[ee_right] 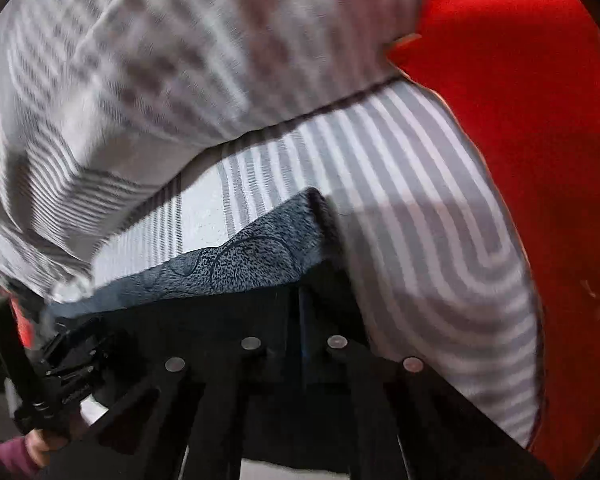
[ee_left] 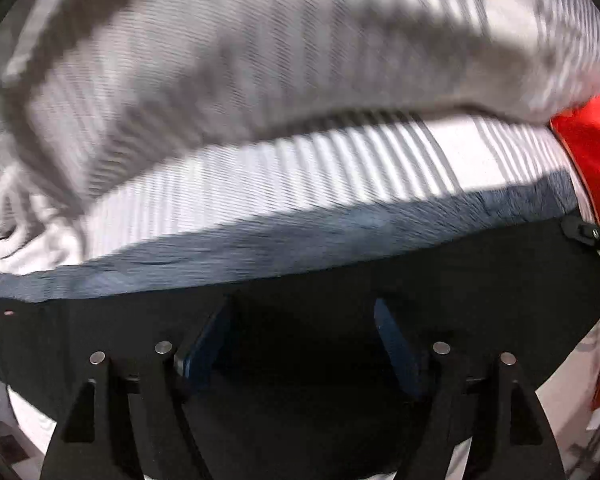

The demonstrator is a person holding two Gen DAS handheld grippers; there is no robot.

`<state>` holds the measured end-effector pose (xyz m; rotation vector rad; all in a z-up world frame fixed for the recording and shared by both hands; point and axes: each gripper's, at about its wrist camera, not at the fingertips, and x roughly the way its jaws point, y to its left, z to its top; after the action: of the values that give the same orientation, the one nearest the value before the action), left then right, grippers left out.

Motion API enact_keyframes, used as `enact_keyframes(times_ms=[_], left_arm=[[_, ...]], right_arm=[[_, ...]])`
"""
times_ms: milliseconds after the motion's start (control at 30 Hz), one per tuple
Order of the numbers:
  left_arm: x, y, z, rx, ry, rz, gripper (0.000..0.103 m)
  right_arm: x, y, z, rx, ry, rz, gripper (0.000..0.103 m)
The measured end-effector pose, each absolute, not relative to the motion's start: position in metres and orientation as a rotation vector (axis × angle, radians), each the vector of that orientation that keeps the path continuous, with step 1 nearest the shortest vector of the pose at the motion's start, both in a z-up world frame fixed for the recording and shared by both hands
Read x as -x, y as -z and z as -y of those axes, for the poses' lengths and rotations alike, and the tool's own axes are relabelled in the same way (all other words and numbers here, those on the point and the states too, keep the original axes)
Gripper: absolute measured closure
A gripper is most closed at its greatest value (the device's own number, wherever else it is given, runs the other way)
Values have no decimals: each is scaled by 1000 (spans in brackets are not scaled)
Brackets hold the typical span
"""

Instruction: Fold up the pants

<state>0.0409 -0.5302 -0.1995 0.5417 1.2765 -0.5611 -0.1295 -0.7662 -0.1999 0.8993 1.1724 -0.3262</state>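
The pants [ee_left: 300,320] are black with a blue-grey waistband [ee_left: 284,240] and lie on a grey-and-white striped bedsheet [ee_left: 340,160]. My left gripper [ee_left: 300,320] is open, its blue-padded fingers [ee_left: 396,344] spread over the black cloth just behind the waistband. In the right wrist view the waistband [ee_right: 236,264] ends at a corner of the pants [ee_right: 316,208]. My right gripper [ee_right: 300,316] is shut on the black cloth of the pants just below that corner. The other gripper [ee_right: 60,364] shows at the lower left of the right wrist view.
A striped pillow or bunched duvet [ee_left: 260,60] lies beyond the pants and also shows in the right wrist view [ee_right: 160,60]. A red cloth [ee_left: 592,152] lies to the right; it fills the right side of the right wrist view [ee_right: 520,120].
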Motion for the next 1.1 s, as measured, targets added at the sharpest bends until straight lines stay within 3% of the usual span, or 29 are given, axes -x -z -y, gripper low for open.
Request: enact_keyframes(times_ms=[100, 233, 300, 333, 433, 833, 1100], left_arm=[[-65, 181, 485, -530, 471, -1246, 27], [-90, 192, 424, -443, 310, -1344, 28], [-96, 207, 408, -453, 259, -1359, 28], [-96, 215, 407, -465, 250, -1364, 27], [-99, 233, 411, -490, 232, -1319, 20], [-143, 191, 360, -482, 278, -1227, 19], [-208, 210, 340, -670, 559, -1231, 19]], right_arm=[[137, 183, 768, -865, 335, -1194, 94], [136, 164, 751, -856, 315, -1170, 79], [123, 163, 735, -836, 298, -1188, 59], [119, 168, 728, -809, 301, -1208, 55], [113, 188, 717, -744, 322, -1244, 54], [111, 135, 660, -709, 318, -1203, 54], [79, 135, 551, -845, 222, -1182, 54]])
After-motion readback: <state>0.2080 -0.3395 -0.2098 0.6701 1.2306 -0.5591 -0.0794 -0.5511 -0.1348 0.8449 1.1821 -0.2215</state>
